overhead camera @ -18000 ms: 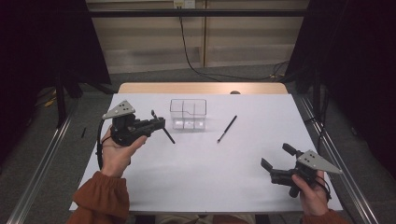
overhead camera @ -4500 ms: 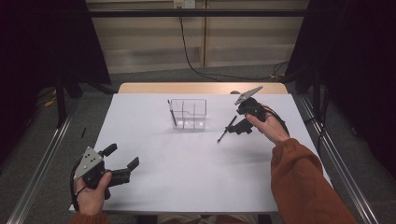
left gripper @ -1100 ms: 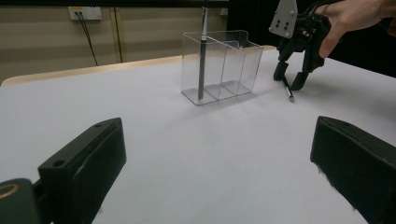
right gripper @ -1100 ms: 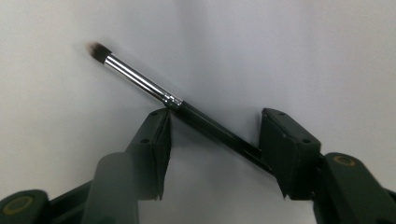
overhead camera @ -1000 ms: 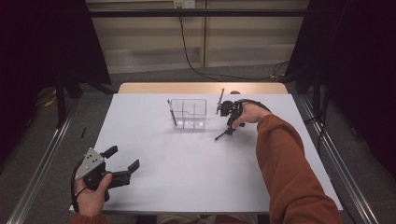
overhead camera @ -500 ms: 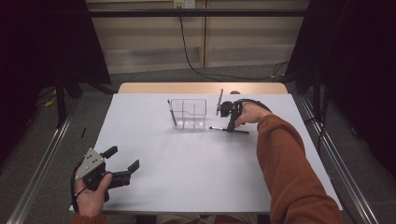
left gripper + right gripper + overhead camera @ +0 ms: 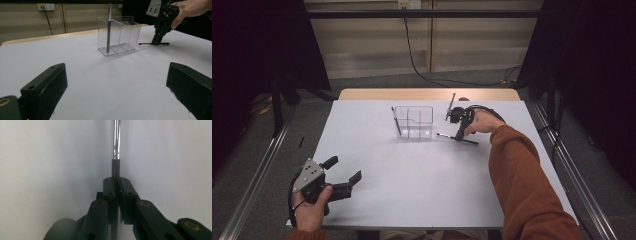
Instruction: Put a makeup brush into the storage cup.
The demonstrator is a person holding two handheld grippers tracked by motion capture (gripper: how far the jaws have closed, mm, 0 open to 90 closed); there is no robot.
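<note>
Your right gripper (image 7: 458,135) stands tip-down on the white table (image 7: 422,190), just to the right of the clear organiser (image 7: 413,121), and its jaws have just been closing: they are now pinched together on the pen (image 7: 457,138), which lies flat on the table surface with its silver end pointing toward the organiser. In the right gripper view the pen's (image 7: 115,150) dark barrel runs out from between the two closed black pads, and its silver section continues upward across the pale table. From your left gripper view the same grip appears at upper right: the right gripper (image 7: 157,41) points straight down onto the pen (image 7: 152,43), which rests level on the table near the organiser's (image 7: 120,35) right-hand end. A second pen (image 7: 108,27) stands nearly upright in the organiser's leftmost compartment; in the high view it (image 7: 396,120) leans against the left wall. Your left gripper (image 7: 343,176) rests near the table's near left corner, well apart from the organiser, held in your left hand (image 7: 309,212) with its jaws spread wide and nothing between them.
</note>
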